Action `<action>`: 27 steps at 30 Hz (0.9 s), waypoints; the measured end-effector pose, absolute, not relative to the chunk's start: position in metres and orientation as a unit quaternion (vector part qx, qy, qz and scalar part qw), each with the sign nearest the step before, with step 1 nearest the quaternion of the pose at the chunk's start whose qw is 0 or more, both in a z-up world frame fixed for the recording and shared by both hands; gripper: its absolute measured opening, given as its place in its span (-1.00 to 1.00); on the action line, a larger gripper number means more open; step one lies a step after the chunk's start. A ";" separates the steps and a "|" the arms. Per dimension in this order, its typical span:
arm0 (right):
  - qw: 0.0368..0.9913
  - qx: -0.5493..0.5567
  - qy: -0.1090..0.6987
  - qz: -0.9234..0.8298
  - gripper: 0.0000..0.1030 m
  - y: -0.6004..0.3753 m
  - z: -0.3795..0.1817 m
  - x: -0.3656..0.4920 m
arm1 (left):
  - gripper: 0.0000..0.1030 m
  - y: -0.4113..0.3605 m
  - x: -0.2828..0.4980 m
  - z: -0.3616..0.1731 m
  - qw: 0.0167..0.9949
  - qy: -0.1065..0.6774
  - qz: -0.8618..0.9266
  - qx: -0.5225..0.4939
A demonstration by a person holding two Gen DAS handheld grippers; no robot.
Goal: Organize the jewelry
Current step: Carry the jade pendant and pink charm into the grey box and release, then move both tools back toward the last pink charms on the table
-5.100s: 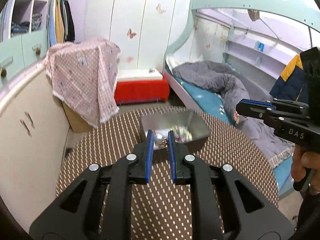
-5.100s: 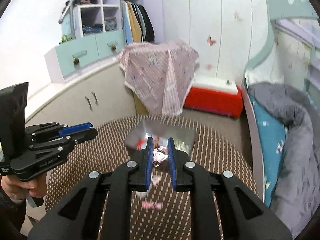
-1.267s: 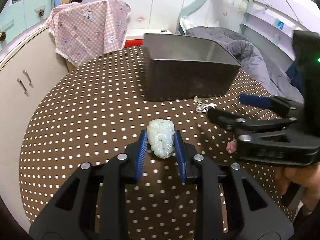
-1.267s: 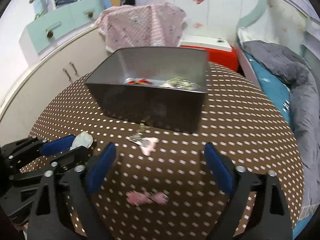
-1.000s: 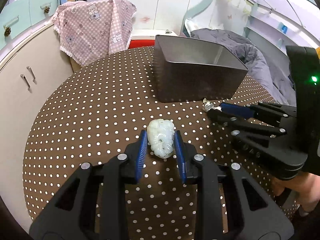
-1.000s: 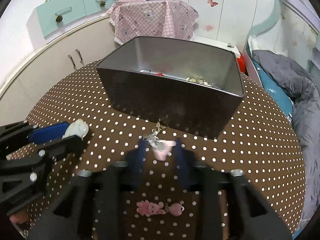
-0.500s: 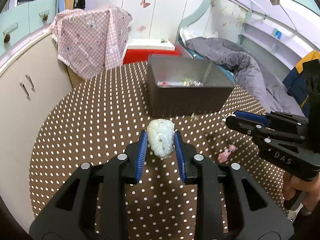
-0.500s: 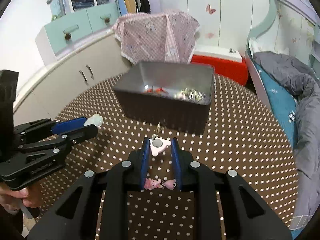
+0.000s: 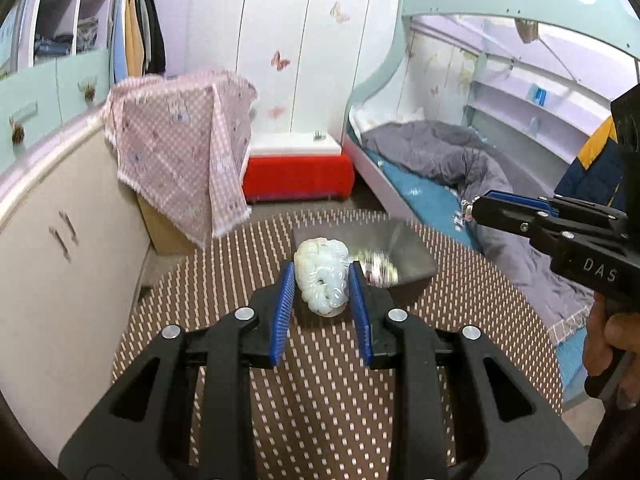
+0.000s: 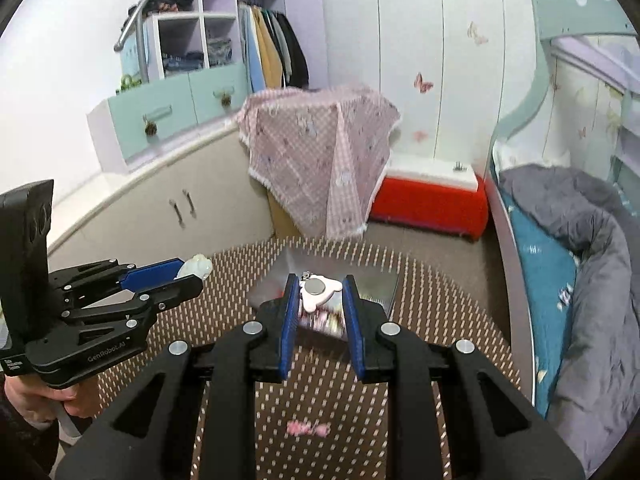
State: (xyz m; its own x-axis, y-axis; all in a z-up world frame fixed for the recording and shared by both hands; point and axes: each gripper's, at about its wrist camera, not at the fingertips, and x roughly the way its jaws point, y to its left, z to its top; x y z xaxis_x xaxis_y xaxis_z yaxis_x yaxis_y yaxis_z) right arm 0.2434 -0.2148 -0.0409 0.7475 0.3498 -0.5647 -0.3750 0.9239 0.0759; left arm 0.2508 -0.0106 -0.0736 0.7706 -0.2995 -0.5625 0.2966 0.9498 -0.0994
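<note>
My left gripper [image 9: 322,280] is shut on a pale green carved jade pendant [image 9: 322,276], held high above the round polka-dot table [image 9: 320,400], over the near edge of the grey metal box [image 9: 412,252]. My right gripper [image 10: 318,292] is shut on a pink and white charm [image 10: 320,290] with a round silver centre, also held above the box [image 10: 380,286]. The box holds several small jewelry pieces, blurred. A pink bow-shaped piece [image 10: 308,428] lies on the table below the right gripper. Each gripper shows in the other's view, the left [image 10: 192,270] and the right [image 9: 474,206].
A cabinet [image 9: 60,240] curves along the table's left side. A pink checked cloth [image 9: 180,148] covers something behind the table. A red and white bench [image 9: 296,172] and a bed with a grey quilt [image 9: 460,168] lie beyond and to the right.
Both grippers have risen well above the table with their pieces and moved over the box. Earlier the right gripper closed on the pink charm beside the box.
</note>
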 end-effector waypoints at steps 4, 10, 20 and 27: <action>0.941 -0.011 0.276 0.197 -0.61 -0.220 -0.017 0.255 | -0.47 -0.014 0.267 -0.051 0.944 0.283 -0.171 -0.010; 0.942 0.000 0.269 0.201 -0.61 -0.218 -0.005 0.279 | -0.47 -0.027 0.293 -0.038 0.939 0.287 -0.188 -0.022; 0.921 0.042 0.334 0.198 -0.60 -0.218 -0.039 0.329 | -0.44 -0.048 0.329 -0.054 0.921 0.333 -0.200 -0.011; 0.923 0.100 0.335 0.160 0.84 -0.241 -0.046 0.331 | 0.78 -0.032 0.323 -0.047 0.938 0.311 -0.150 -0.023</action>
